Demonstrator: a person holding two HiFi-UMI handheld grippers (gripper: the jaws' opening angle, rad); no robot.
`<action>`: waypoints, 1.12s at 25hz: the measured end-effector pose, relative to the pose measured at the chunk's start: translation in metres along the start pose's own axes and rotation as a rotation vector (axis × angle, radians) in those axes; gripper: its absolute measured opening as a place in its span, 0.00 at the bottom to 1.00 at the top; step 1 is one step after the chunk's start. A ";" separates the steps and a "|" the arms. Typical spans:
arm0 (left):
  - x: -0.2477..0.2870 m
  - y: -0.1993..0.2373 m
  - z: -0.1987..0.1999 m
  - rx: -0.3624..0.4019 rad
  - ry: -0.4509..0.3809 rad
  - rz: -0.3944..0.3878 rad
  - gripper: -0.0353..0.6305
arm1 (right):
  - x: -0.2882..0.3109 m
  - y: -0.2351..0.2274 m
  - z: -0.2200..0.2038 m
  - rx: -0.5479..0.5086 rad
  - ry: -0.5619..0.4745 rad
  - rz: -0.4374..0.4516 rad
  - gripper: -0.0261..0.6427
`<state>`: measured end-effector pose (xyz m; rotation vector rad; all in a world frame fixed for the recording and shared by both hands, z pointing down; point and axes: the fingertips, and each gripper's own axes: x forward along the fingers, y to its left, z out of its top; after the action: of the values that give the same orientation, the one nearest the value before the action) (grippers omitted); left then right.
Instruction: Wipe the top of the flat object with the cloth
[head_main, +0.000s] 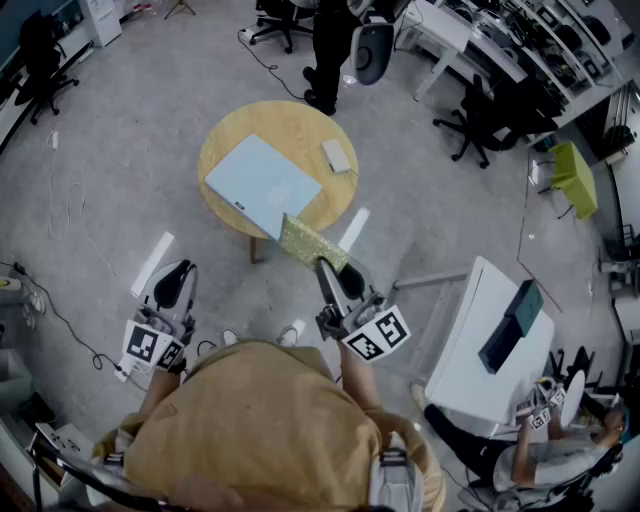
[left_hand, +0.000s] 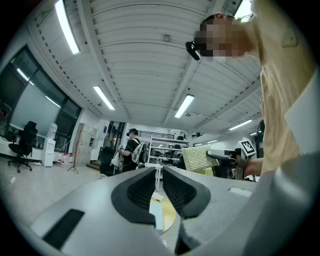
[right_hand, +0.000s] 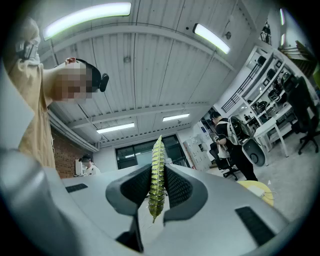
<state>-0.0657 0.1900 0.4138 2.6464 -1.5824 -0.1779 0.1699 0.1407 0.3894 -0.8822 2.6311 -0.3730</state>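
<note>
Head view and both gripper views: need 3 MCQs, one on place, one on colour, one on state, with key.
1. Where does the flat object lie?
A. on the round table
B. on the floor
C. on the white desk

2. What colour is the cloth?
A. red
B. yellow-green
C. black

3. What state is the right gripper in?
A. wide open, empty
B. shut on the cloth
C. shut on the flat object

Key:
1 A: the head view shows the light blue slab resting on the wooden top.
2 B: it shows yellow-green in both the head view and the right gripper view.
3 B: the right gripper view shows the jaws pressing the cloth from both sides.
</note>
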 end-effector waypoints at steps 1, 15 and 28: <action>0.001 -0.006 -0.002 -0.009 0.001 0.011 0.12 | -0.009 -0.003 0.002 0.006 0.001 0.002 0.13; 0.032 -0.099 -0.036 -0.041 0.060 0.043 0.12 | -0.087 -0.039 0.000 0.101 0.054 0.043 0.13; 0.021 -0.106 -0.046 -0.025 0.104 0.152 0.12 | -0.074 -0.057 -0.010 0.164 0.054 0.137 0.14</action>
<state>0.0433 0.2210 0.4469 2.4598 -1.7254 -0.0522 0.2512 0.1440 0.4359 -0.6445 2.6462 -0.5738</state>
